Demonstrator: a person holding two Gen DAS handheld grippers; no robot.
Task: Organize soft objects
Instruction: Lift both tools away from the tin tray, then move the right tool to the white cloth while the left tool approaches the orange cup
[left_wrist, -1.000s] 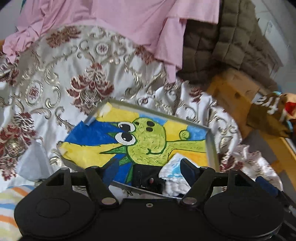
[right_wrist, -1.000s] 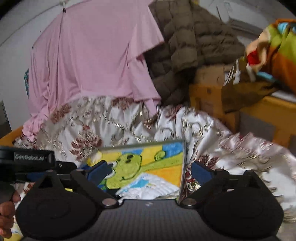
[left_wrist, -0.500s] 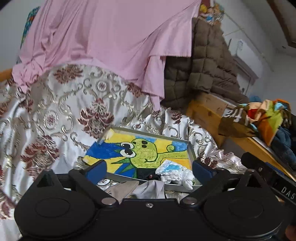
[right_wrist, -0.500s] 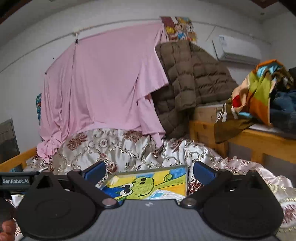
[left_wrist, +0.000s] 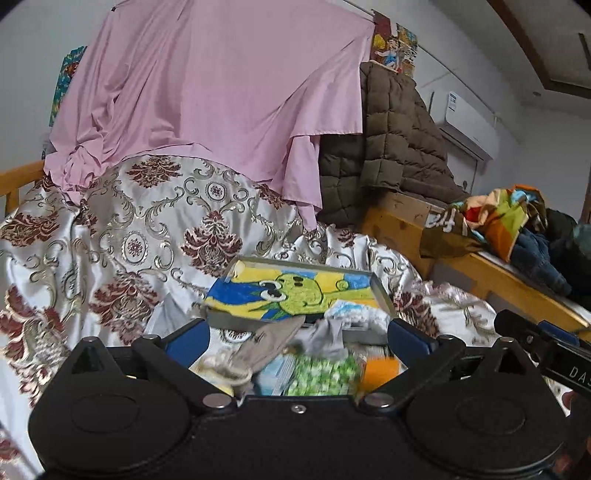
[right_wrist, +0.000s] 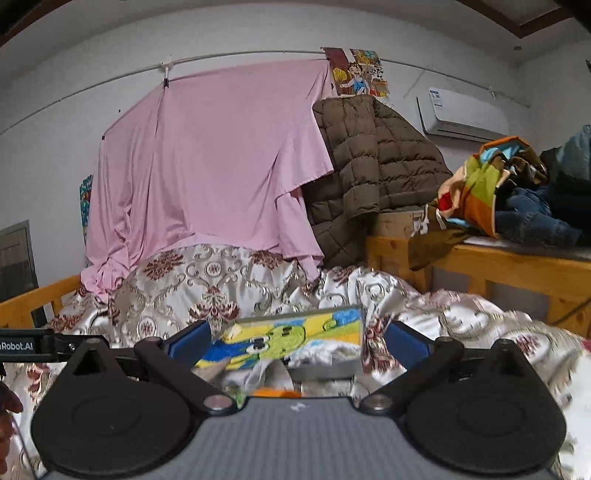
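Both grippers have pulled back from the tray, the left gripper and right gripper spread wide and empty above scattered socks.

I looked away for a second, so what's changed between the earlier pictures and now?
Both grippers have pulled back from the shallow grey tray with the green cartoon picture, which now looks smaller and farther off. The left gripper, jaws narrower before, is now wide open and empty; the right gripper stays open. The white fluffy cloth remains in the tray, and the pink sheet still hangs.
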